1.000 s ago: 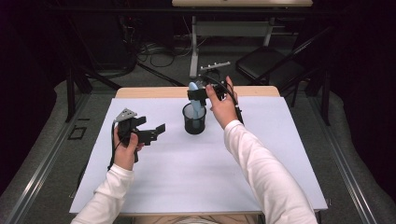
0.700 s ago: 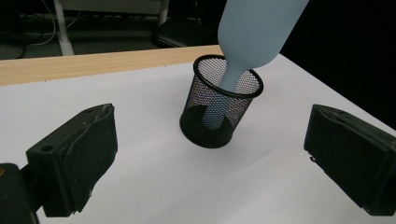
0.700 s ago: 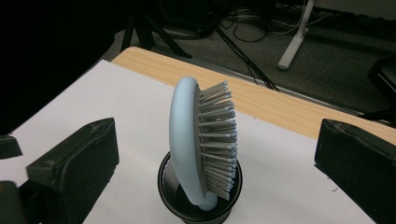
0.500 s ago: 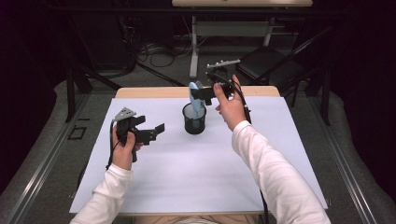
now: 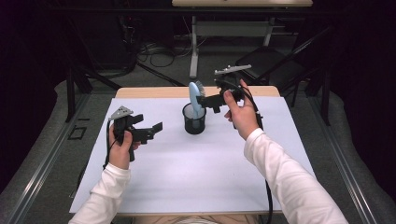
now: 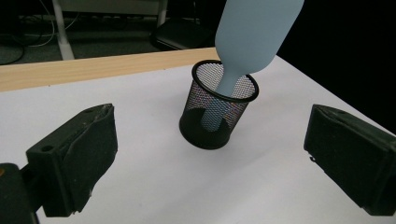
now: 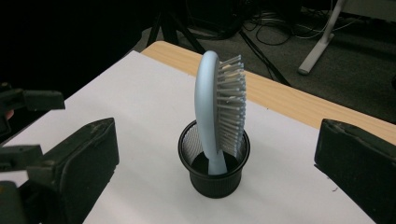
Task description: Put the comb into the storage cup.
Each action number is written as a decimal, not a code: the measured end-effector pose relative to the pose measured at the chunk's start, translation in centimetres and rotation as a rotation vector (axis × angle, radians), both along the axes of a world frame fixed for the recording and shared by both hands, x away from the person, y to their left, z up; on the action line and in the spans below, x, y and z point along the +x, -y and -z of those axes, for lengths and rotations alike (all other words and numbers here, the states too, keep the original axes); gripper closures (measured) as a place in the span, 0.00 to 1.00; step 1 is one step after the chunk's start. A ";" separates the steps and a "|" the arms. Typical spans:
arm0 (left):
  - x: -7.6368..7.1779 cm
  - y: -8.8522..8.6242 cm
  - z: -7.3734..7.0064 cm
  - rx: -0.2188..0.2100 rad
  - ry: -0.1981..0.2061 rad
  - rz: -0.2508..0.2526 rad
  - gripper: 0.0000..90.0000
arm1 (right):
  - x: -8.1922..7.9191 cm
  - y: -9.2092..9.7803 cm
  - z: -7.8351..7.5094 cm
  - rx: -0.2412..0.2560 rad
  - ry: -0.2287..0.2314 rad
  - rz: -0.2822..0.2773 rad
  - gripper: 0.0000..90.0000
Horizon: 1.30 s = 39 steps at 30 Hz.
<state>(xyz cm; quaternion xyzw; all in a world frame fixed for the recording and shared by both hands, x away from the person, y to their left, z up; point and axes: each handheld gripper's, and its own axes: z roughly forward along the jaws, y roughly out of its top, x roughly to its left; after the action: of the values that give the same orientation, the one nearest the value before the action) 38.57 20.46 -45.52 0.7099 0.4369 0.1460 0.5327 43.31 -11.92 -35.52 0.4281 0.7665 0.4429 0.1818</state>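
Note:
A pale blue hairbrush [image 5: 194, 95] stands handle-down in a black mesh cup [image 5: 194, 122] at the far middle of the white table [image 5: 187, 177]. Its bristles face right. My right gripper [image 5: 208, 100] hovers just right of the brush head, open, jaws apart from it. In the right gripper view the brush [image 7: 212, 98] and cup [image 7: 214, 163] sit between the wide jaws, farther off. My left gripper [image 5: 152, 130] is held above the table's left, open and empty, pointing at the cup [image 6: 218, 112] and brush [image 6: 252, 32].
The table's wooden far edge [image 5: 154, 92] runs behind the cup. Beyond it are a dark chair [image 5: 271, 65], desk legs and floor cables [image 5: 149, 49]. The left gripper [image 7: 28, 100] shows at the left edge of the right gripper view.
My right gripper has drawn back to the right and slightly up from the brush, which now stands free in the cup. The left gripper has barely moved.

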 end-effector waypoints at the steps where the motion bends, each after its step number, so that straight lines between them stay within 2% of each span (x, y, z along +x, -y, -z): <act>1: 0.0 0.0 0.0 0.000 0.000 0.002 0.03 | -0.2 0.1 0.0 -0.002 -0.001 -0.003 0.00; 13: 0.0 0.0 -0.2 0.000 0.001 0.010 0.03 | -3.1 1.9 0.8 0.007 0.018 -0.037 0.00; 16: -0.1 -0.1 -0.3 -0.001 0.001 0.008 0.03 | -4.0 2.6 1.2 0.023 0.016 -0.038 0.00; 21: -0.2 0.0 -0.6 0.005 0.008 0.016 0.03 | -5.3 3.9 2.3 0.019 0.021 -0.040 0.00; 26: -0.4 0.0 -0.8 0.012 0.027 0.036 0.03 | -6.2 5.3 3.4 0.019 0.027 -0.020 0.00; 32: -0.5 -0.4 -0.7 0.036 0.022 0.056 0.03 | -6.9 7.0 5.0 0.029 0.031 0.013 0.00; 35: -0.8 -0.7 -0.5 0.031 0.025 0.059 0.03 | -7.3 7.8 5.9 0.035 0.034 0.032 0.00; 39: -1.1 -1.0 0.0 0.054 0.017 0.071 0.03 | -8.0 8.7 7.2 0.037 0.037 0.054 0.00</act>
<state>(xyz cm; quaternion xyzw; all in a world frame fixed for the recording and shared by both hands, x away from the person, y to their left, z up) 37.49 21.41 -45.47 0.7378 0.4028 0.1447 0.5219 35.29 -20.63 -42.67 0.4437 0.7428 0.4599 0.1998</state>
